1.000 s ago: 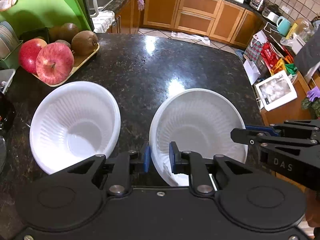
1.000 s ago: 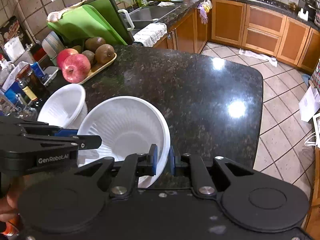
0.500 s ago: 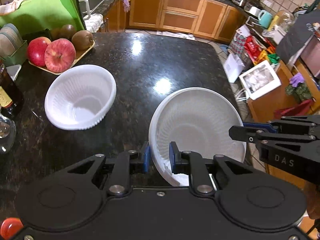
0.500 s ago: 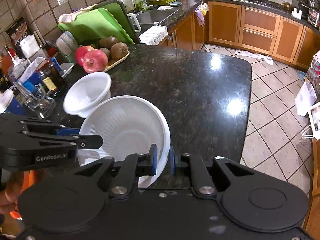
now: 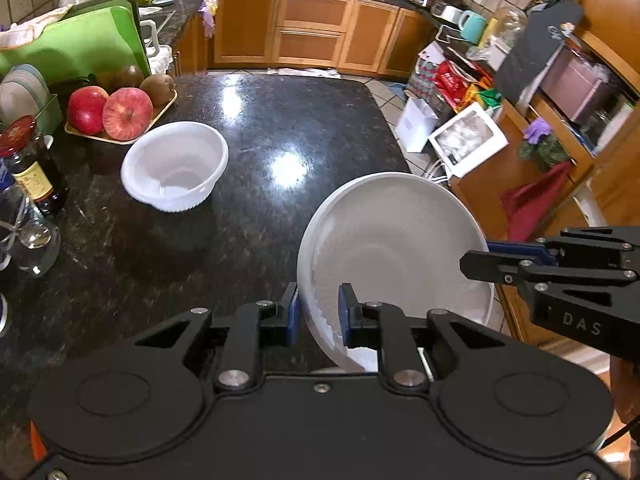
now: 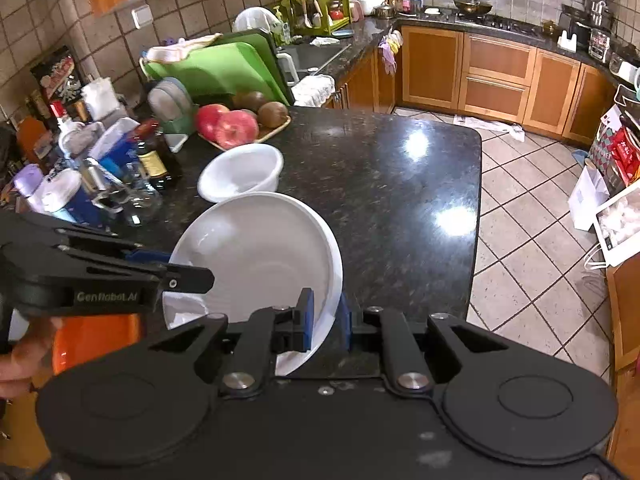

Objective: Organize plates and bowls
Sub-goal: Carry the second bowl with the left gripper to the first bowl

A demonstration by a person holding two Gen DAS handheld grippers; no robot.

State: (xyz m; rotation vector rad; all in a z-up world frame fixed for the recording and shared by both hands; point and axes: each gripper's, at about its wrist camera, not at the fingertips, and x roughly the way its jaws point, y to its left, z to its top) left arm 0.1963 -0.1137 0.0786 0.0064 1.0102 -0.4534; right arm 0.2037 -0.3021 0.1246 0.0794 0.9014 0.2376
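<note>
held bowl (image 5: pixel 396 248): lower rim hidden behind the left gripper (image 5: pixel 318 312)
jar (image 5: pixel 28 164): label too blurred to read
glass (image 5: pixel 24 236): cut off by left edge

Black tongs (image 5: pixel 318 312), blue pads (image 5: pixel 293 312), silver screws.

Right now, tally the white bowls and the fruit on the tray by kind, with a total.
White bowls: 2, one held by both grippers, one on the counter
Red apples: 2
Kiwis: 3 showing; more may be hidden behind
Total: 7
</note>
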